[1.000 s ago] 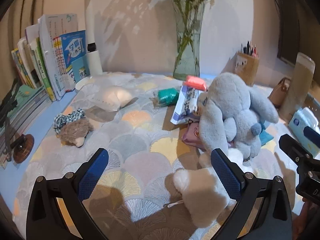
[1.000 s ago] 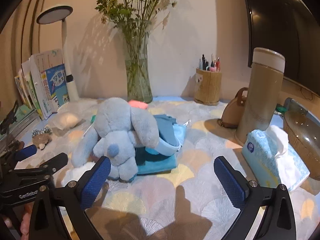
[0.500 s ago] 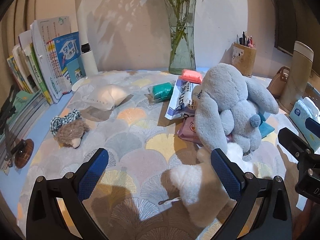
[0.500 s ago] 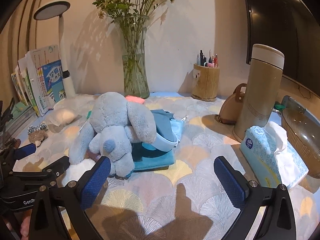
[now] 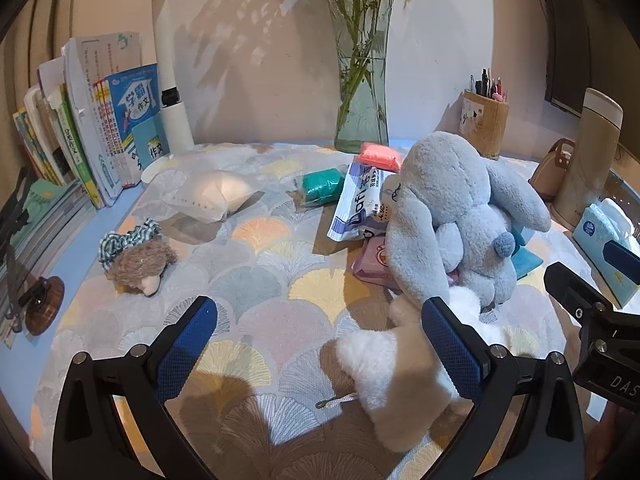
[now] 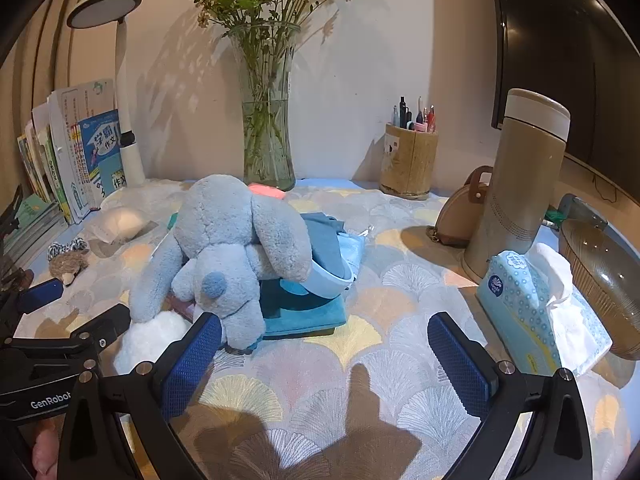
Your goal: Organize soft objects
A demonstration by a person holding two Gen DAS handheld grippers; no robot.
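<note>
My left gripper [image 5: 320, 344] has its blue pads spread wide with nothing between them, hovering low over the worktop [image 5: 256, 288] with its fan-patterned cloth. The right-hand pad sits just in front of a white plush toy [image 5: 396, 376] that lies on the cloth, but I can't say it is touching. Directly behind that toy sits the grey-blue plush elephant [image 5: 452, 220], slumped over a pink packet [image 5: 372, 260] and a stack of teal cloths [image 6: 304, 312]. A white-and-purple wipes pack [image 5: 358, 208] leans beside it, with a green packet [image 5: 322, 186] and a coral one [image 5: 380, 156] further back near the glass vase [image 5: 362, 80]. Off to my left lie a small brown hedgehog toy [image 5: 140, 264] with a checked scrunchie [image 5: 128, 238] touching it, and a white plastic bag [image 5: 212, 196] beyond.

My right gripper [image 6: 324, 350] is likewise spread wide and empty, above bare cloth just in front of the elephant [image 6: 228, 248]. Its left pad is near the elephant's foot. To its right are a tissue pack [image 6: 528, 312], a tan flask [image 6: 520, 184] and a pen pot [image 6: 408, 164].
</note>
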